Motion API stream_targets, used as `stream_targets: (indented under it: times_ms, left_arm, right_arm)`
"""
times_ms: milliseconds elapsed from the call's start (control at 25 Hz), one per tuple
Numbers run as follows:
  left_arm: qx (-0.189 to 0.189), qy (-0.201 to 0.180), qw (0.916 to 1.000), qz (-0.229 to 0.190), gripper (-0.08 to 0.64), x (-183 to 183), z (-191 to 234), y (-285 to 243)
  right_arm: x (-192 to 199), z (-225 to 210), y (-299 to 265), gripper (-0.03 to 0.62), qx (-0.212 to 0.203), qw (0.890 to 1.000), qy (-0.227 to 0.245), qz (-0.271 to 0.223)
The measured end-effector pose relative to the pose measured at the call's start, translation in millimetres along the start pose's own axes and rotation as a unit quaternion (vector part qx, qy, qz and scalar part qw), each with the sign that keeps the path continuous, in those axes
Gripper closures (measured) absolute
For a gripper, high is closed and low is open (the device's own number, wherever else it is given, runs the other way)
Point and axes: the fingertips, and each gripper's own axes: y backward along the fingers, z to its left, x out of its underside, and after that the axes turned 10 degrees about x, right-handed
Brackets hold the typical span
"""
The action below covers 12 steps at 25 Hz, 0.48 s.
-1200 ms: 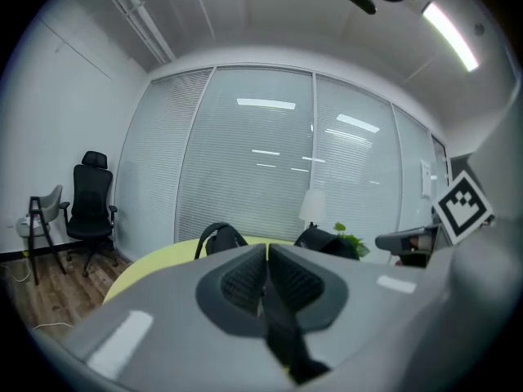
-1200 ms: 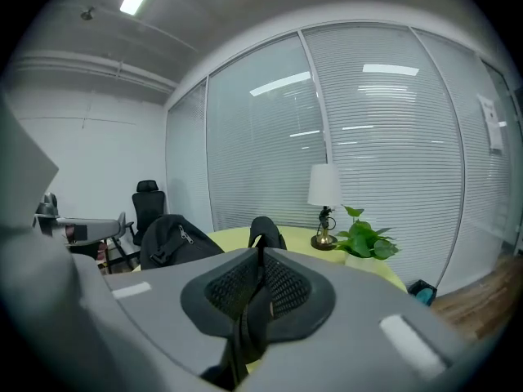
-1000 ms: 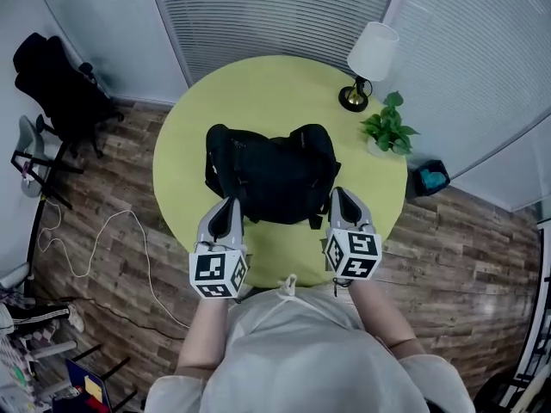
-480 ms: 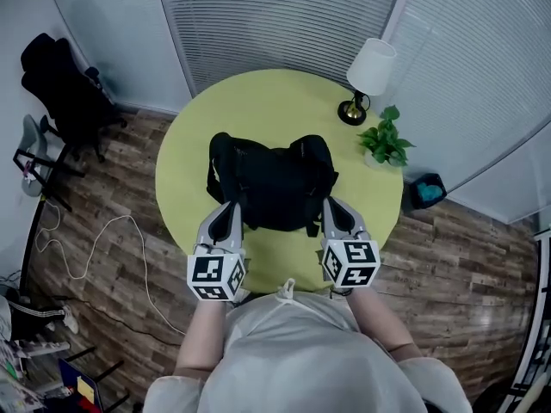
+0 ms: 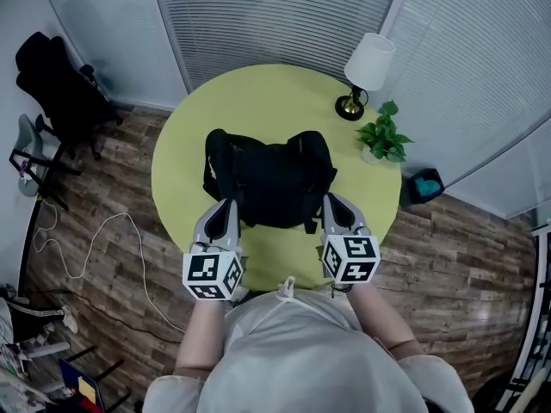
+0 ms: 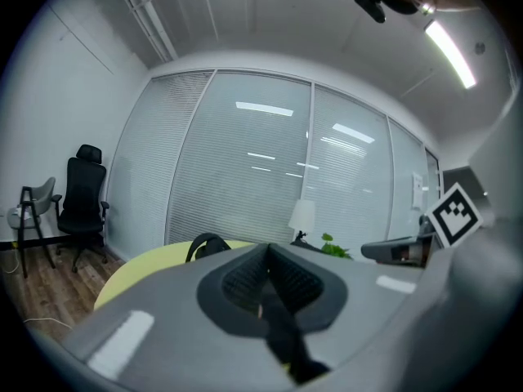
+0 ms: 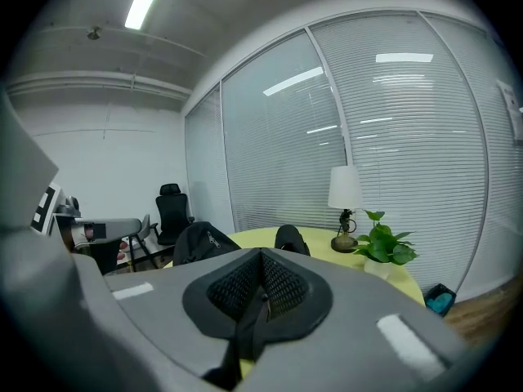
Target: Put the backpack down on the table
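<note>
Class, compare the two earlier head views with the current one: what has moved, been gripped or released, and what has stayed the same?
Nothing visibly changed; only the camera's view shifts slightly. The left gripper and right gripper stay shut, each on one of the black straps of the backpack. The backpack appears to rest at the same spot on the table as before.
</note>
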Motion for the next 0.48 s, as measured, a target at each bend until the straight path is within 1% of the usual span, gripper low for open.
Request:
stream_targets:
  times_ms: [120,280,480]
  left_arm:
    - [0.006,-0.005,0.9998,0.018,0.554,9,-3,-5]
    - [0.011,-0.005,0.9997,0.022,0.554,15,-5,-9]
    - [0.023,-0.018,0.9992,0.029,0.554,16,-10,-12]
  right_arm:
    - [5,-2,-2,0.594,0.0,1.0,0.003,0.003]
    - [16,0,-5,0.594,-0.009,1.0,0.01,0.02]
    - [21,4,-5,0.594,-0.013,0.999,0.018,0.029]
